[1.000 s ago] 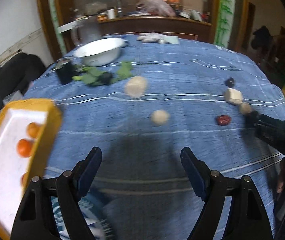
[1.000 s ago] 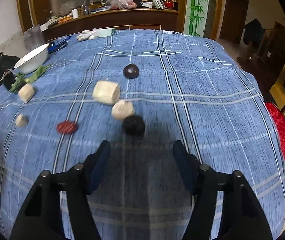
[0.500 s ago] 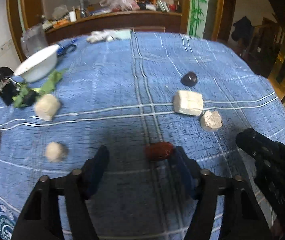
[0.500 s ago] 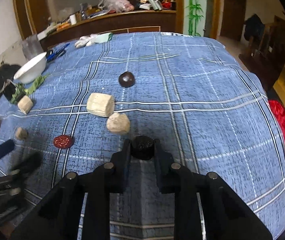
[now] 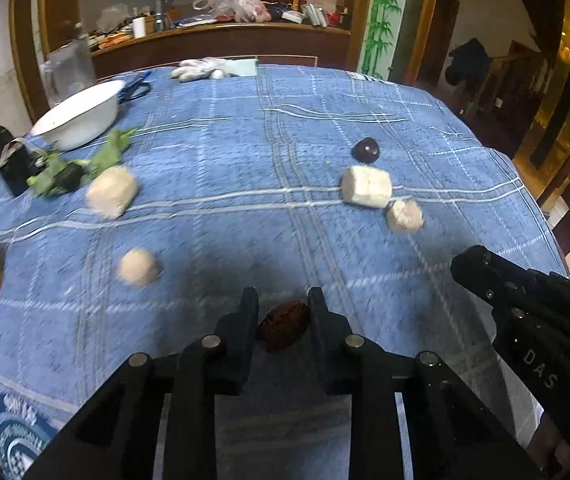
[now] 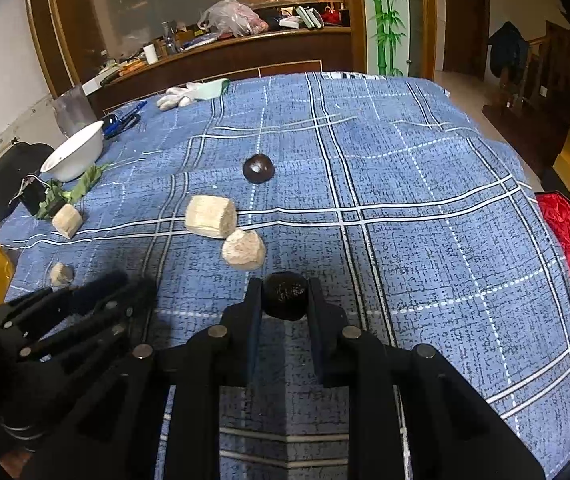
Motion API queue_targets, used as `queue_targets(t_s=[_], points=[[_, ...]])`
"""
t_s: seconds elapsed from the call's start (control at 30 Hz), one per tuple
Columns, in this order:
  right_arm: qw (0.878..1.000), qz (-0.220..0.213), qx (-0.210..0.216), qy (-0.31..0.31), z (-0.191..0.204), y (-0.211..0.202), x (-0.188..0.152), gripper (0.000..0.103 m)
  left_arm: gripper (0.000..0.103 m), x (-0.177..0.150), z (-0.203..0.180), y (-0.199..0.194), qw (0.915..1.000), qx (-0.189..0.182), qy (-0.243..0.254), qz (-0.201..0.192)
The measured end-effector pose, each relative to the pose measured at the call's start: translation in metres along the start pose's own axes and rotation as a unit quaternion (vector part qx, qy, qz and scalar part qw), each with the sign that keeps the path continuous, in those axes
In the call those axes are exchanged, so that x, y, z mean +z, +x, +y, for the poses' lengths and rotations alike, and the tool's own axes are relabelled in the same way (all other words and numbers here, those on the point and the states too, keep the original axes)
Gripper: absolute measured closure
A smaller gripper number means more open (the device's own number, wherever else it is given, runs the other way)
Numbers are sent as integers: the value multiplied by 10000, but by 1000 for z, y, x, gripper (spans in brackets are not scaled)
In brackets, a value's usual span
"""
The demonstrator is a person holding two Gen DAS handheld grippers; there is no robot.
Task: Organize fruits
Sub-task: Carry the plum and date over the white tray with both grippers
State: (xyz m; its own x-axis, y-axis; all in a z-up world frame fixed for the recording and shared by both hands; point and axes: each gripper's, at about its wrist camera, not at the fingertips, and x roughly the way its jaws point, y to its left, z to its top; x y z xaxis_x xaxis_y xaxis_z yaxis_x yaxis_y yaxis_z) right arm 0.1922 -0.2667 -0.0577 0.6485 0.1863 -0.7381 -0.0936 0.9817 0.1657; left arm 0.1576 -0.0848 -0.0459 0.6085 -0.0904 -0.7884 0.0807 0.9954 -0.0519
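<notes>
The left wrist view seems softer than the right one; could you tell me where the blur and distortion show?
Left wrist view: motion blur smears the pale chunk and tablecloth. Right wrist view: sharp on the dark fruit; fisheye bends the cloth's lines.

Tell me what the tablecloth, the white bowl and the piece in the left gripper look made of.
Tablecloth: woven fabric, matte; it wrinkles and drapes over the edge.
Bowl: smooth, glossy white, likely enamel or ceramic; cannot tell which.
Piece in the left gripper: dull, wrinkled reddish-brown skin, probably a dried date.
</notes>
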Motion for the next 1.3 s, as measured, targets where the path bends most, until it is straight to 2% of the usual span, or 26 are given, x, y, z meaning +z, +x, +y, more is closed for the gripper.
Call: queue_targets(t_s=[0.37,0.6,0.87,1.3], points=[[9993,67,135,-340,41,-29,-37,80,78,-40,26,-46,9991,414,-106,-63],[9990,34,197,-399,63,-49,-62,80,78,-56,42,-66,9985,481,-213,-170],[9991,-8,188,-371,79,-61,-76,80,78,-67,47,-79,9981,486,-238,-299],[9990,-72,277,-355,96,-70,-92,80,79,-82,58,-85,9964,694,-265,-396]])
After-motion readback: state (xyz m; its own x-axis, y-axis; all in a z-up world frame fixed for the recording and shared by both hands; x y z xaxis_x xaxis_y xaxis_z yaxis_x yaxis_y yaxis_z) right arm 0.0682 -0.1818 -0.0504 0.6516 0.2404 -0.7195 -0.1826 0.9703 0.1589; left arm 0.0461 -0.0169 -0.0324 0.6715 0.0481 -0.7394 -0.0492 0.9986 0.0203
